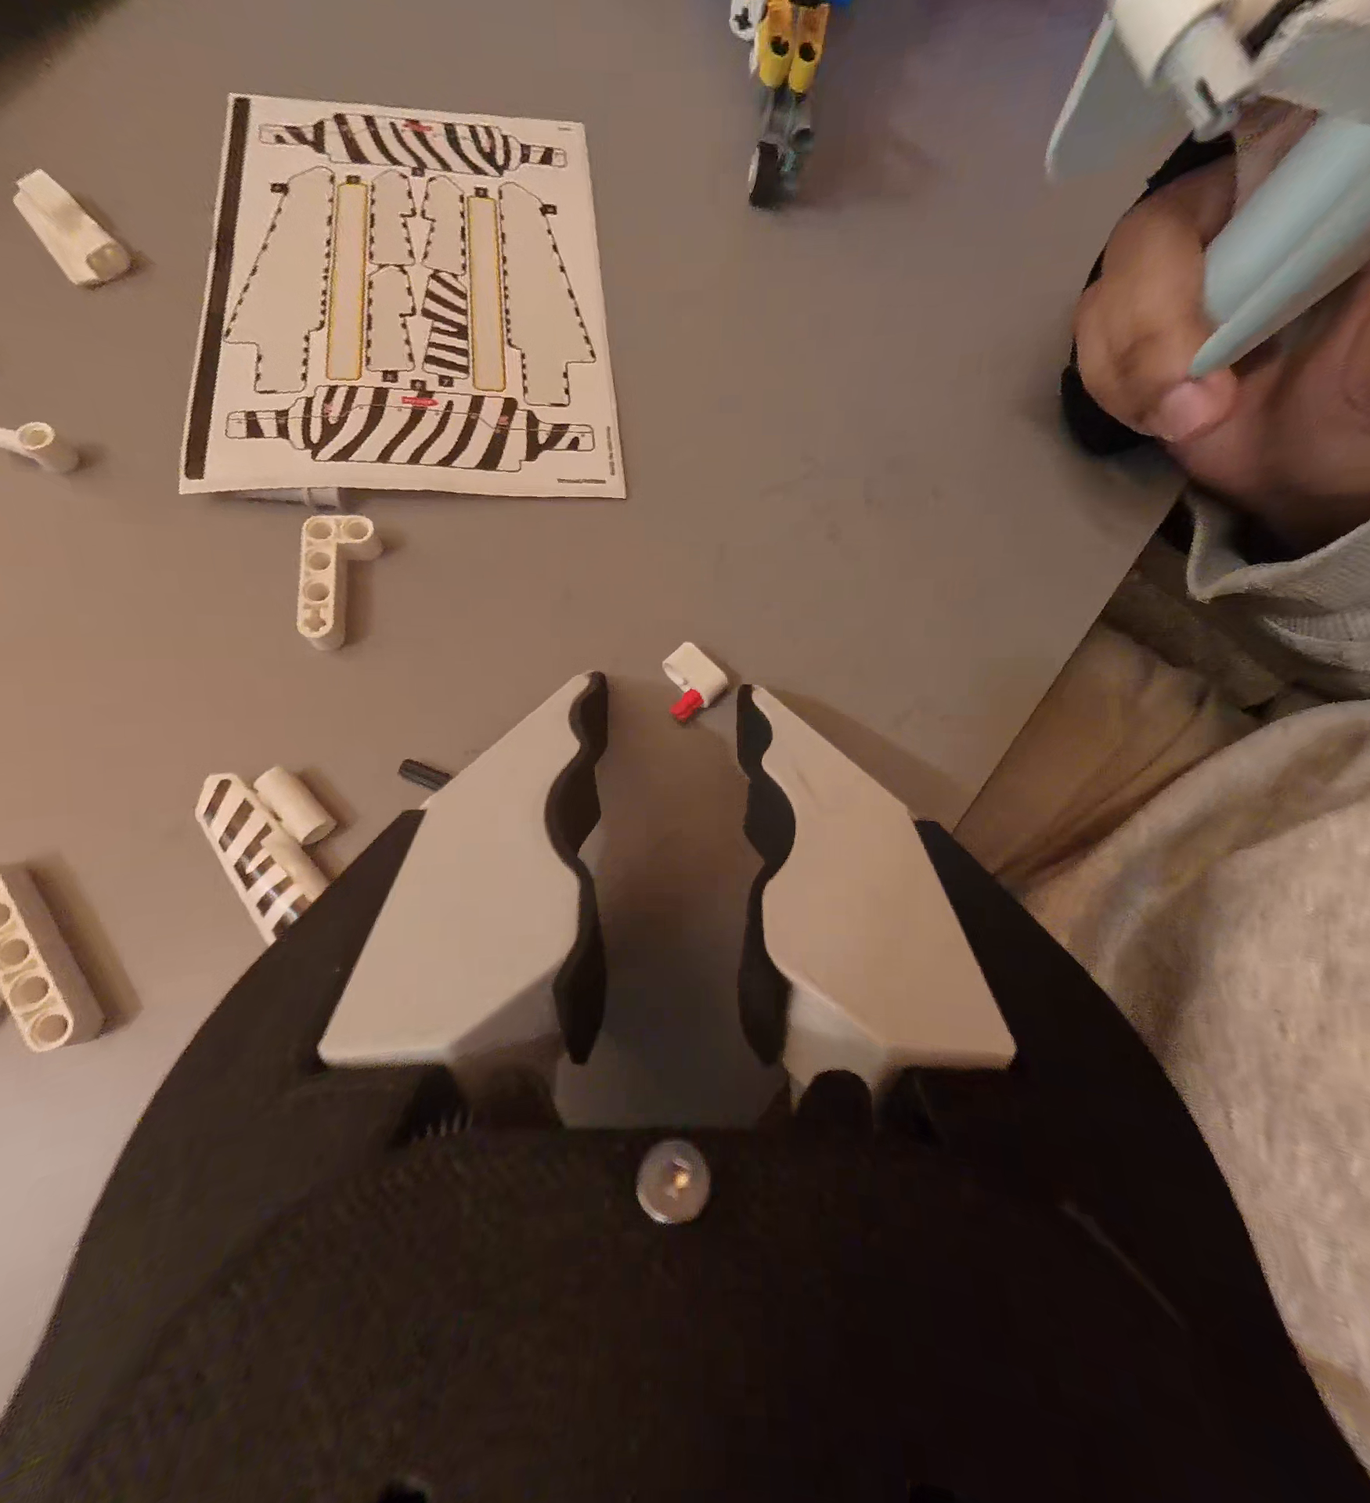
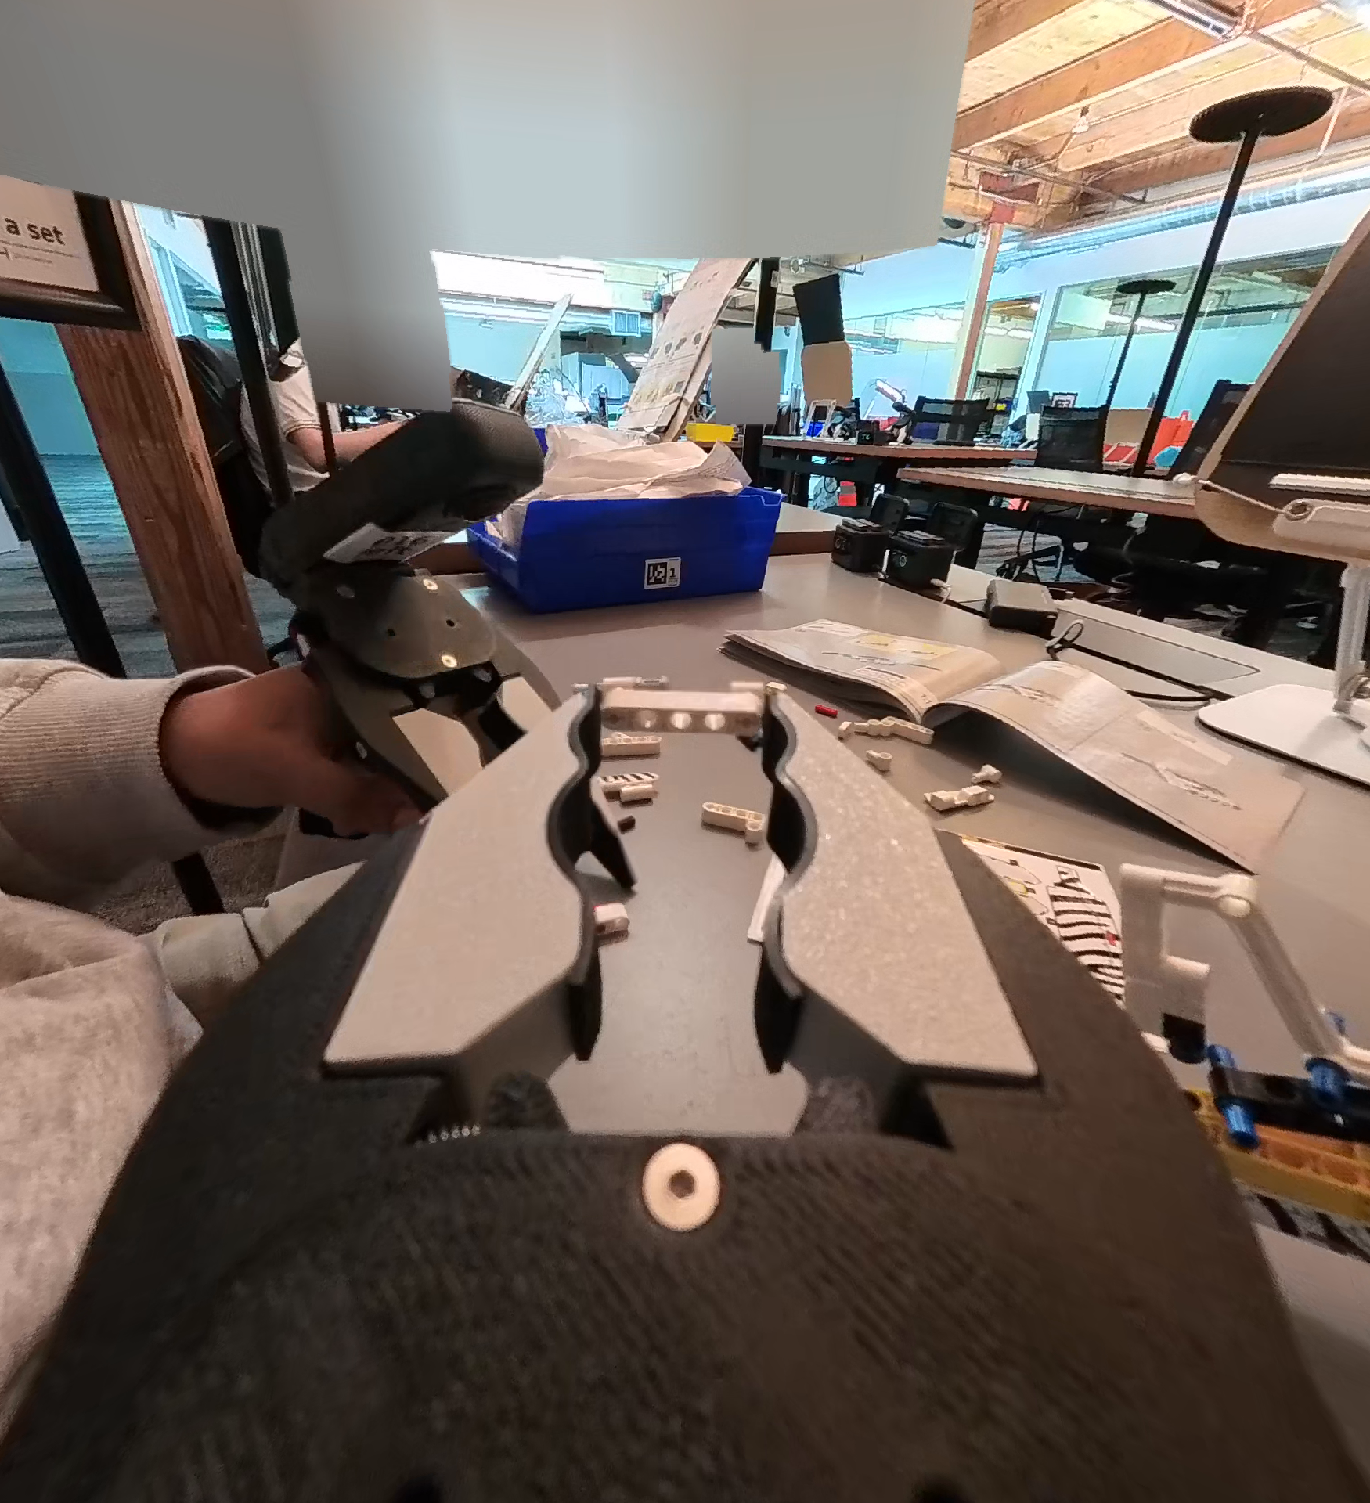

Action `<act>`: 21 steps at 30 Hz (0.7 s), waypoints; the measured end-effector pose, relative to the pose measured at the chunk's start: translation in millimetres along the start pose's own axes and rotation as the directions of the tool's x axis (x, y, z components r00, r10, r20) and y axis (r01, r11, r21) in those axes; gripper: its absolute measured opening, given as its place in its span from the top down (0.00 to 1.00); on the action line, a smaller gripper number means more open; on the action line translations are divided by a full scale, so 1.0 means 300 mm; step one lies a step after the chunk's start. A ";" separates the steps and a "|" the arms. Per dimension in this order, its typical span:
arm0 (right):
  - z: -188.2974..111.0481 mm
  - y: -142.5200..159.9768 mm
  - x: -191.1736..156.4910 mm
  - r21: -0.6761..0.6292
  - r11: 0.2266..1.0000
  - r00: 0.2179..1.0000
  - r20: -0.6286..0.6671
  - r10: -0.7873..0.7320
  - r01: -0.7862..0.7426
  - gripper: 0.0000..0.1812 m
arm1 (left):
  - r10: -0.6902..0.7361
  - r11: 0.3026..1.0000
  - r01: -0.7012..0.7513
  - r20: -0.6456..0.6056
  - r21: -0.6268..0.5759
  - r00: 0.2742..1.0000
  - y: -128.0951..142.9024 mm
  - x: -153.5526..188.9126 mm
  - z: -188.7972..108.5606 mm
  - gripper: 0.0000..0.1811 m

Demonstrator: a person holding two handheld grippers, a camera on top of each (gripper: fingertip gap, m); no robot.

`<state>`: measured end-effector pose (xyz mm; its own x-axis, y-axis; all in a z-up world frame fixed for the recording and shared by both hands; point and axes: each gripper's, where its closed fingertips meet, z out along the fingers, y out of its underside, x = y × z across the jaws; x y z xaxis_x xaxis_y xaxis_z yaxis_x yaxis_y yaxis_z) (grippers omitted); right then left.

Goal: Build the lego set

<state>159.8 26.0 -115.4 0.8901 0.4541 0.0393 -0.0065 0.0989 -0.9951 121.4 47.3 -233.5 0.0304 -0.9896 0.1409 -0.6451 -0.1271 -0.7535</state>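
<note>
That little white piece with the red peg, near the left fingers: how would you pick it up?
Pinch the small white piece across its short white body, from above, with the left gripper, which is open just short of it. It lies flat, and the red peg looks too small to hold.

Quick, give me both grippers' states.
Left gripper: open, empty, above the small white piece with red pin.
Right gripper: shut on white beam.
</note>
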 end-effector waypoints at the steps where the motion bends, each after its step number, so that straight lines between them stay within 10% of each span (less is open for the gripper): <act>1: 0.001 0.003 0.004 -0.005 1.000 1.000 -0.009 0.002 -0.002 0.79 | 0.006 1.000 -0.006 -0.001 0.000 1.000 -0.001 0.003 0.002 0.84; 10: 0.027 0.041 0.011 -0.090 0.995 0.997 -0.061 -0.052 0.046 0.79 | 0.026 1.000 -0.026 -0.057 -0.001 0.998 0.003 0.038 0.004 0.95; 21: 0.030 0.046 0.010 -0.099 0.994 0.998 -0.050 -0.043 0.038 0.79 | 0.015 1.000 -0.014 -0.081 0.016 0.997 0.002 0.046 -0.006 0.85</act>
<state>158.2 36.6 -128.2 0.9111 0.4047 0.0777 0.0727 0.0277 -0.9970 120.0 33.6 -230.9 -0.0418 -0.9826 0.1811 -0.6335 -0.1141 -0.7653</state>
